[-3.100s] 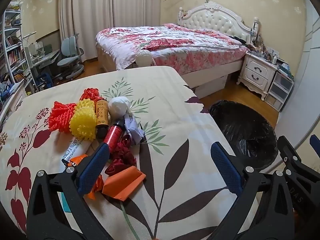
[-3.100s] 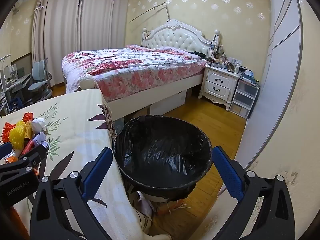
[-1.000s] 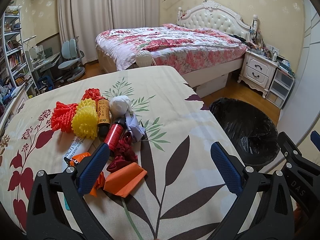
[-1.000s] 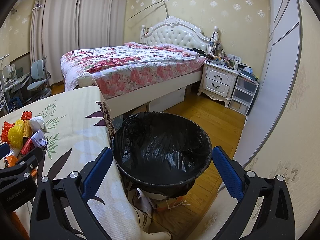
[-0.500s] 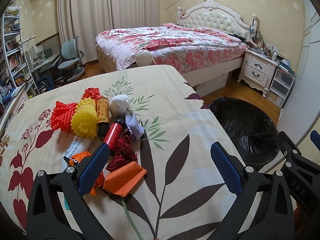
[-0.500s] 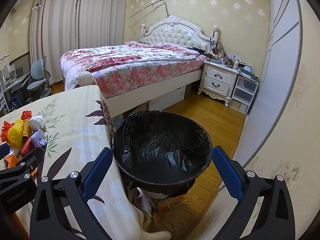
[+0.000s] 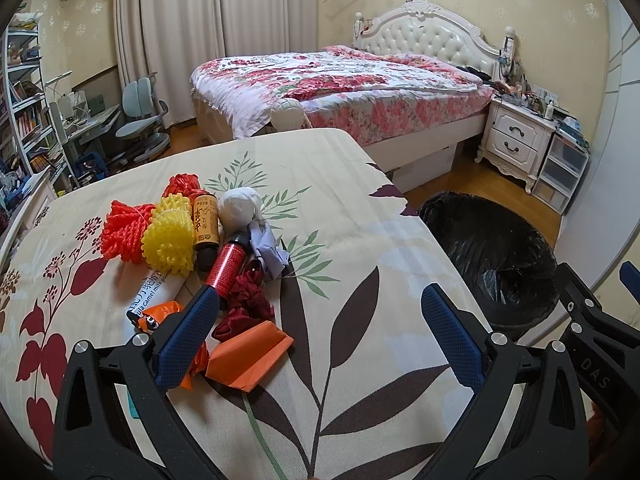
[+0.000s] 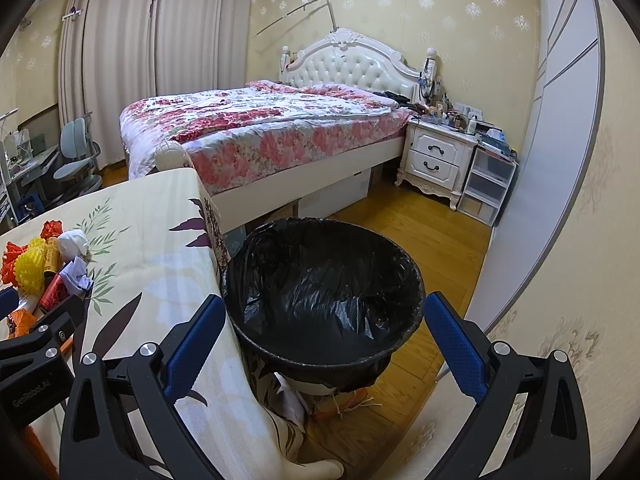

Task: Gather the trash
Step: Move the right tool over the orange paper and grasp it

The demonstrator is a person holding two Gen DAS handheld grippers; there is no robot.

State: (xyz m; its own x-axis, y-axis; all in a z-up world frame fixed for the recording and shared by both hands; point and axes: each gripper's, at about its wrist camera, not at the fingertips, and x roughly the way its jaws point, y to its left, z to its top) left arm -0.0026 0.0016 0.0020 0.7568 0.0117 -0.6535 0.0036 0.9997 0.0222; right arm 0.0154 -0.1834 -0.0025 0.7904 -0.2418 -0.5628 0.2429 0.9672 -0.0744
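Trash: heap on the bench [image 7: 360, 208], left of centre, with an orange folded paper [image 7: 250, 356] nearest, dark red crumpled scraps [image 7: 244, 308] behind it, then a red tube [image 7: 226, 266], a yellow foam net [image 7: 166, 240] and a white paper ball [image 7: 239, 206].
Bin: black-lined trash bin [image 8: 324, 292] on the floor, just beside the bench's right edge.
Left gripper [image 7: 316, 330]: jaws spread wide, holding nothing, above the bench by the orange paper.
Right gripper [image 8: 322, 340]: jaws wide apart, empty, in front of the bin.

white tube [image 7: 154, 290]: label half-hidden | bin [image 8: 320, 288]: base hidden
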